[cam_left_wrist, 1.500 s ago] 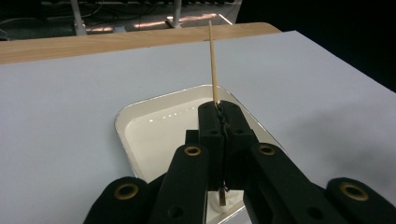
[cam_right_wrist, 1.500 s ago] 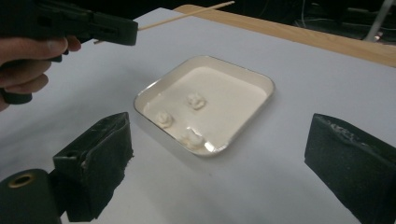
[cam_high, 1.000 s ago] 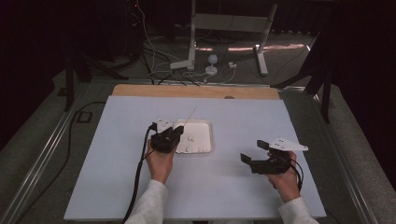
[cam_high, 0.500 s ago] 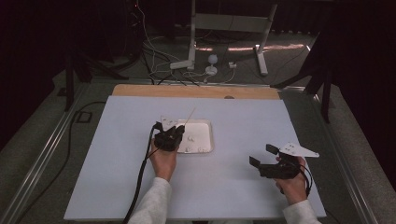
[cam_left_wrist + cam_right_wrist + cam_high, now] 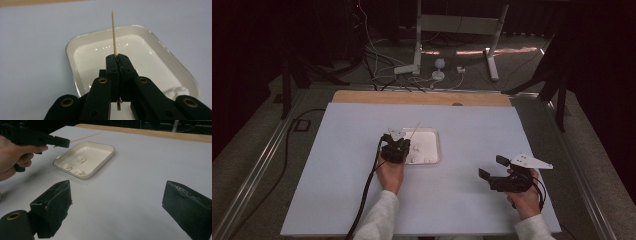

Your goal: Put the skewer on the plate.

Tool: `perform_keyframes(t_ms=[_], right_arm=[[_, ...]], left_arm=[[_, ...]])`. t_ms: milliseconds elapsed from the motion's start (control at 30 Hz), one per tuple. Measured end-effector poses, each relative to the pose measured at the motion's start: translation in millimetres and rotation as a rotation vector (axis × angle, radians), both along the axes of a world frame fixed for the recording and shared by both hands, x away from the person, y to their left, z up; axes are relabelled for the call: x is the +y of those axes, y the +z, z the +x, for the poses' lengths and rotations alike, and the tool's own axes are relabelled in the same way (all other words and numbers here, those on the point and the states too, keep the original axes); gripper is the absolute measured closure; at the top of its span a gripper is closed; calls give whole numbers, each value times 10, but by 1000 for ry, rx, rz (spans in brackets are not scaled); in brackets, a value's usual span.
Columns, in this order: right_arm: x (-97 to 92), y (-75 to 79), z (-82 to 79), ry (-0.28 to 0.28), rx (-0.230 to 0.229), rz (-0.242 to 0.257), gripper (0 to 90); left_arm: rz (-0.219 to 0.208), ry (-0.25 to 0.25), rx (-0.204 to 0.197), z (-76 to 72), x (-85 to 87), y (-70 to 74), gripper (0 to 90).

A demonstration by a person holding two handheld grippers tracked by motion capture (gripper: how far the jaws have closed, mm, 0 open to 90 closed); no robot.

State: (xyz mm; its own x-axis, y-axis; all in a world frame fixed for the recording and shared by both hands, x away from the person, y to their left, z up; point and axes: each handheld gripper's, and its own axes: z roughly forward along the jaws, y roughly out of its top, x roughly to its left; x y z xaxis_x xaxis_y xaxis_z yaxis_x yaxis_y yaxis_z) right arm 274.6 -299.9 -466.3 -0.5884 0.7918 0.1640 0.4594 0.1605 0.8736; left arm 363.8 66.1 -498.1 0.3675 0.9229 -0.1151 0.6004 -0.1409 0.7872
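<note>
Wooden skewer (image 5: 114, 32) is clamped between the shut jaws of the left tool (image 5: 117, 58), point leading forward, butt end seen poking out below the jaws. It is held over the near-left part of the white tray (image 5: 72, 53), angled across it toward the far side. Judged: held like a spear so the white lumps (image 5: 75, 165) in the tray can be pierced, with most of the length left free ahead of the pads for reach.

Tray is set mid-desk (image 5: 337, 150); lumps are grouped toward the end nearest the person.

Right tool (image 5: 492, 167) is parked well right of the tray, jaws spread wide, nothing between them. Judged: kept clear, on standby.

View differences:
- Left tool view: grip line on the skewer is resolved; one lump is caught, at the tray's lower right corner.
- Right tool view: three separate lumps are shown, plus the skewer's slant above the tray's far rim.
- High view: skewer is reduced to a thin line (image 5: 414, 131); spacing between the two tools is given.
</note>
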Motion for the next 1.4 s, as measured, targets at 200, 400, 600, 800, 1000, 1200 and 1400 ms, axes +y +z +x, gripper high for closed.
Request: perform_keyframes(t_ms=[200,400,600,800,1000,1200,1400], right_arm=[[10,-13,2,7,2,-3,88],[14,-22,3,9,6,-3,89],[38,-29,-2,17,5,-12,90],[35,-25,-5,15,4,-13,90],[37,-27,-8,14,1,-12,89],[39,-26,-13,14,-3,-10,89],[36,-30,-14,12,-5,-9,89]], left_arm=[[12,13,35,10,1,-83,890],[24,9,57,26,-23,-127,876],[30,6,75,25,-41,-157,823],[-37,-9,58,32,-1,-126,609],[-101,-46,54,19,63,-67,437],[-134,-75,10,-45,110,47,257],[-174,-105,-23,-109,230,199,156]])
